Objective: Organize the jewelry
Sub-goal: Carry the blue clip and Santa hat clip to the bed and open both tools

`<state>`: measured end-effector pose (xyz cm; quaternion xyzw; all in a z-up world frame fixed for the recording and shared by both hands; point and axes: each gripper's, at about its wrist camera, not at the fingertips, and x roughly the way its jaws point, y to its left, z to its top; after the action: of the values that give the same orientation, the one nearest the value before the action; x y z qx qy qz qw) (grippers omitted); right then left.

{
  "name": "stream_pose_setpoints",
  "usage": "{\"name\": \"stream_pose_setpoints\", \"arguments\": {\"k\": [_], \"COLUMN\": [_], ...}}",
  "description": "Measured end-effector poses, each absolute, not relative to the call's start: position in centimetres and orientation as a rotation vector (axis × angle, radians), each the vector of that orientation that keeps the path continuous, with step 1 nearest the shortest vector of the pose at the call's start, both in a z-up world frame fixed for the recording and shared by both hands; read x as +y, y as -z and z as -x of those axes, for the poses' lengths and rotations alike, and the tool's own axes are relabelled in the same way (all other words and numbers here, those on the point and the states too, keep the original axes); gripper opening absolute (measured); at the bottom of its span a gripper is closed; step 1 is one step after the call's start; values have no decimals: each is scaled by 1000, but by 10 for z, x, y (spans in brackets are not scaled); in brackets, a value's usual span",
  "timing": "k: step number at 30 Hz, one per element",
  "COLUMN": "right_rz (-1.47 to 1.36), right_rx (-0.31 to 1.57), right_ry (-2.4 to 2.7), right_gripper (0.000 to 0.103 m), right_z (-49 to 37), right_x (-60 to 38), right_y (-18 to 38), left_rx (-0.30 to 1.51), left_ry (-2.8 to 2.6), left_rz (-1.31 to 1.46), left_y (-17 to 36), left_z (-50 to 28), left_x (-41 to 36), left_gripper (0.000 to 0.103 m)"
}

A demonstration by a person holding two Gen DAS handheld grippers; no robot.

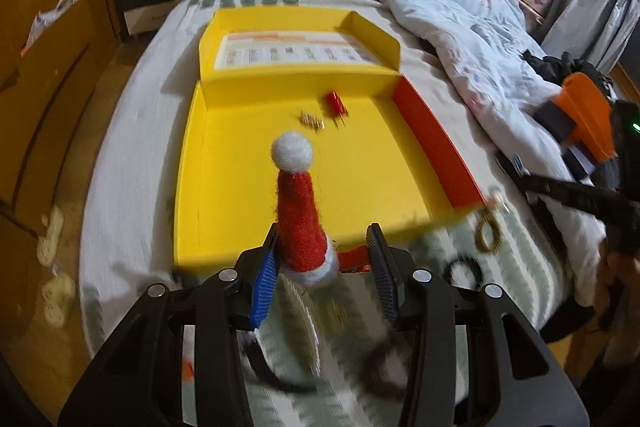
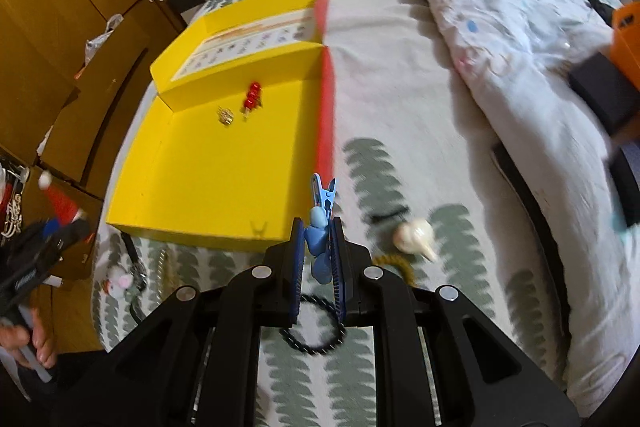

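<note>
The bed (image 2: pixel 400 99) carried an open yellow box (image 1: pixel 248 187), serving as collecting tray. The left gripper (image 1: pixel 324 267) hovered at the box's near edge, jaws apart, the Santa-hat clip (image 1: pixel 300 215) leaning against one pad. The right gripper (image 2: pixel 318 251), beside the box's near corner, pinched a blue clip (image 2: pixel 322 211), probably for dropping inside.

Open tray floor ahead, clutter below it

I see most of the tray (image 2: pixel 192 163) floor bare; two clips (image 2: pixel 240 105) sit near its far wall, hair ties (image 2: pixel 316 327) litter the bedsheet (image 2: pixel 420 99).
</note>
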<state>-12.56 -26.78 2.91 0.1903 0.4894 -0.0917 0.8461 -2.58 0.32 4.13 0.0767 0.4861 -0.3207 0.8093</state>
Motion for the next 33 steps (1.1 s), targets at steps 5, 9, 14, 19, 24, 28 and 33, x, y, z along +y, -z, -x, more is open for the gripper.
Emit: {"name": "stream_pose_setpoints", "arguments": {"k": [5,9,14,19,24,28,33], "right_rz": [-409,-423,-420,-431,-443,-447,-453], "right_rx": [1048,1070,1120,1147,1186,1217,1239], "right_ry": [214,236,279,300,312,327,342], "right_gripper": [14,14,14,14,14,14,14], "right_z": [148,160,173,185,189,187,187], "right_x": [-275,-284,-293,-298,-299,-303,-307], "right_y": [-24,-15,4,15,32,44,54], "left_rx": [1049,1075,1126,1171,1189,1211,1237], "left_ry": [667,638,586,544,537,520,492], "left_rz": [-144,-132,-135,-115,-131,-142,-157], "left_y": [-34,-22,5,22,30,39,50], "left_z": [60,78,94,101,109,110,103], "left_x": [31,51,80,101,105,107,106], "left_gripper": [43,43,43,43,43,43,43]}}
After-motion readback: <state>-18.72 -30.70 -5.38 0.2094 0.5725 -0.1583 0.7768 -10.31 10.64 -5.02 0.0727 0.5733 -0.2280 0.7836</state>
